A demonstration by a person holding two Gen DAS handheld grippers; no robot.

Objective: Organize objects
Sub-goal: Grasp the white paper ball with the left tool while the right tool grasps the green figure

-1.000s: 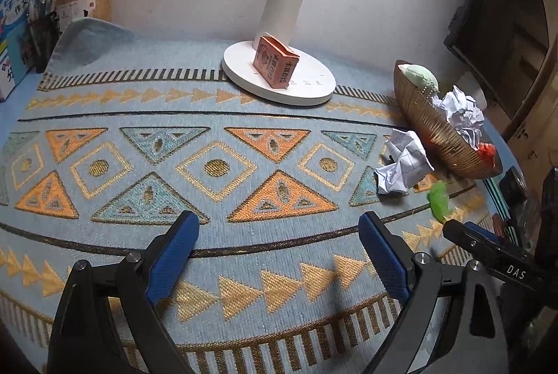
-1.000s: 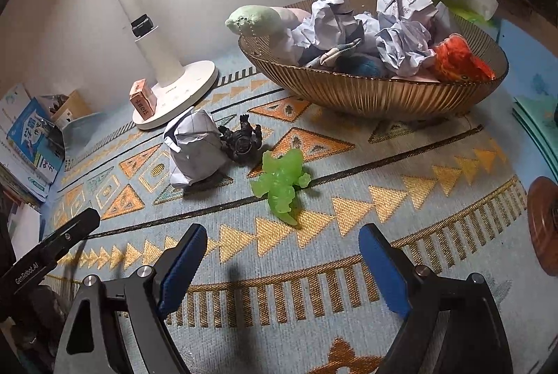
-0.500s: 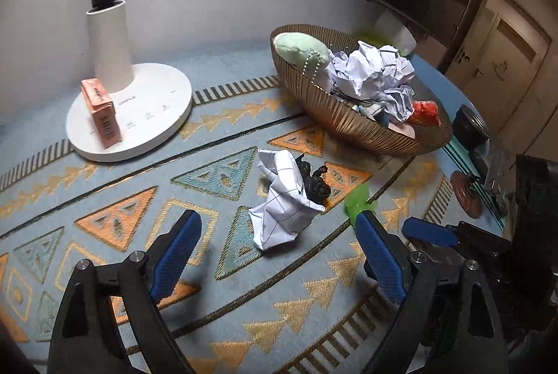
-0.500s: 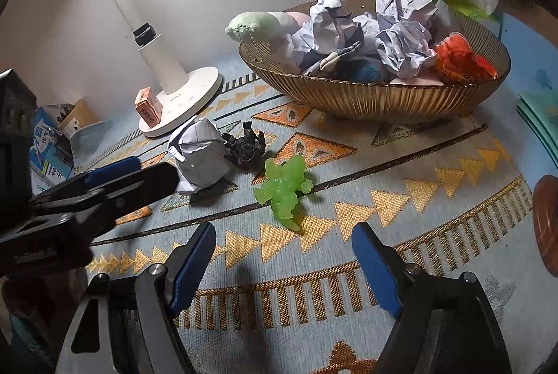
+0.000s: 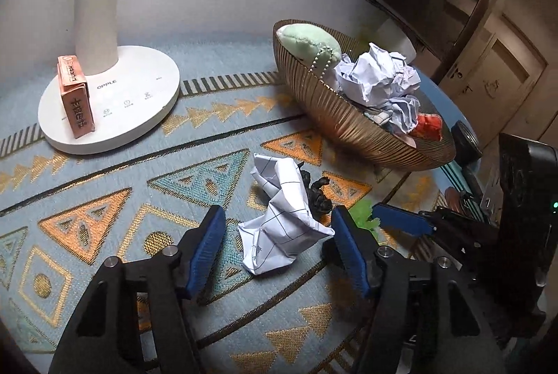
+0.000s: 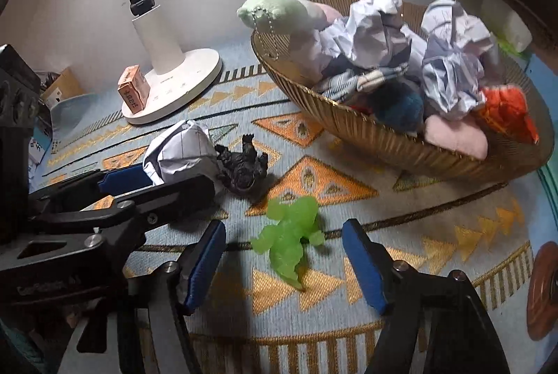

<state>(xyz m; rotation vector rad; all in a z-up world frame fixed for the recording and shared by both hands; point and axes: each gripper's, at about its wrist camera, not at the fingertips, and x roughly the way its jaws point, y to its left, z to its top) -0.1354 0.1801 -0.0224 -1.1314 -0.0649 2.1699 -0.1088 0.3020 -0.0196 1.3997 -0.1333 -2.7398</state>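
A crumpled white paper ball (image 5: 282, 224) lies on the patterned mat, between the open blue pads of my left gripper (image 5: 279, 248). A small black figure (image 5: 317, 196) lies against its far side. A green translucent toy (image 6: 291, 234) lies between the open pads of my right gripper (image 6: 284, 266). The paper ball (image 6: 181, 152), the black figure (image 6: 244, 168) and the left gripper's fingers (image 6: 122, 196) also show in the right wrist view. A gold ribbed bowl (image 6: 383, 144) behind holds paper balls, plush toys and an orange toy.
A white lamp base (image 5: 139, 109) with an orange box (image 5: 75, 98) on it stands at the far left. A brown round thing (image 6: 542, 290) lies at the mat's right edge. Boxes and books stand far left (image 6: 59, 88).
My left gripper has swung right and moved in until its pads flank the paper ball. My right gripper has moved closer to the green toy.
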